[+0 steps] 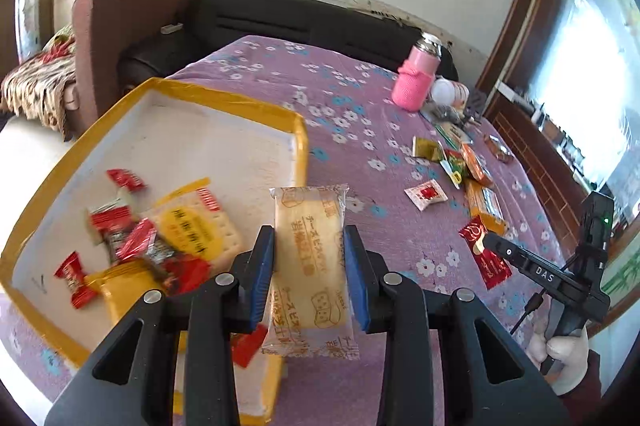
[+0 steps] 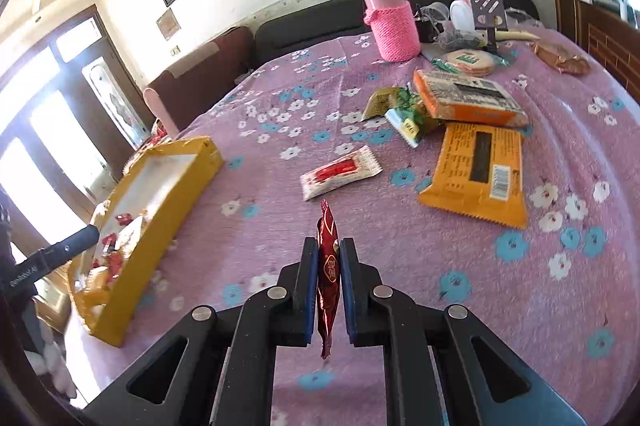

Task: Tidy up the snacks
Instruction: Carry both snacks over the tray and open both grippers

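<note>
My left gripper (image 1: 309,238) is shut on a pale cracker packet (image 1: 310,266) and holds it above the table, just right of the yellow-rimmed white box (image 1: 298,146). The box holds several red candies and cracker packs (image 1: 192,230). My right gripper (image 2: 328,250) is shut on a red foil snack packet (image 2: 328,266), held edge-on above the purple cloth. That packet also shows in the left wrist view (image 1: 486,254). The box also shows at the left of the right wrist view (image 2: 160,222).
Loose snacks lie on the flowered cloth: a red-and-white sachet (image 2: 340,172), orange packets (image 2: 476,174) (image 2: 468,98), green wrappers (image 2: 404,114). A pink-sleeved bottle (image 2: 390,18) and clutter stand at the far edge. A dark sofa (image 1: 300,18) sits behind the table.
</note>
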The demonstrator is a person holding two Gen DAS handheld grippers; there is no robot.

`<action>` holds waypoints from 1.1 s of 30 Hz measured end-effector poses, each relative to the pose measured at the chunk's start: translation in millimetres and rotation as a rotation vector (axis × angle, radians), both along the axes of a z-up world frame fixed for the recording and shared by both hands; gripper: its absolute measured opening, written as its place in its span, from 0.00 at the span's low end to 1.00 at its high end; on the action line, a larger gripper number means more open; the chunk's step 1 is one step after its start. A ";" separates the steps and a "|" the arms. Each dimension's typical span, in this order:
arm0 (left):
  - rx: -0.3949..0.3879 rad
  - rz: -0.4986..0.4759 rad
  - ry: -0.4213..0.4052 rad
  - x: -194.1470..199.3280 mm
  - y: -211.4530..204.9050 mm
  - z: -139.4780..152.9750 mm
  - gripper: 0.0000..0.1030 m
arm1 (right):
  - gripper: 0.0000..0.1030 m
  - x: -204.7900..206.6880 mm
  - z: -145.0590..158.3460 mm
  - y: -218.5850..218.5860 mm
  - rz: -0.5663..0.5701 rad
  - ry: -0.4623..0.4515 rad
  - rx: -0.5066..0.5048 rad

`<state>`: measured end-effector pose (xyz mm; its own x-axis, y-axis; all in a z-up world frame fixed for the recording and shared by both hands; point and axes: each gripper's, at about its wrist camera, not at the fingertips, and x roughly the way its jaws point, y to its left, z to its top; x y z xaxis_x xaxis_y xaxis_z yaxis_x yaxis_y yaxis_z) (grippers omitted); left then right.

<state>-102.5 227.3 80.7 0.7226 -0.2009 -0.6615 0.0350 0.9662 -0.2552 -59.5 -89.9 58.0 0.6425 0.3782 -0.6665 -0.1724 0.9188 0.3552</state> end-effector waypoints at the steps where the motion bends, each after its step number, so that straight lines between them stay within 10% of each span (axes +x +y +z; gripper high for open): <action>1: -0.005 0.007 -0.002 -1.4 3.7 -0.5 0.31 | 0.11 -0.7 2.0 3.3 0.006 0.003 0.001; 17: -0.095 0.184 -0.007 -15.2 85.0 -15.2 0.31 | 0.11 0.4 55.0 141.7 0.283 -0.034 0.020; 33: -0.098 0.245 0.030 5.6 122.2 -30.7 0.31 | 0.10 49.5 27.2 288.5 0.425 0.016 -0.111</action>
<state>-96.9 349.5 50.0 0.7382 -0.0868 -0.6690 -0.2057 0.9155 -0.3458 -10.0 198.6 85.2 0.4341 0.5327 -0.7265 -0.5389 0.7998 0.2645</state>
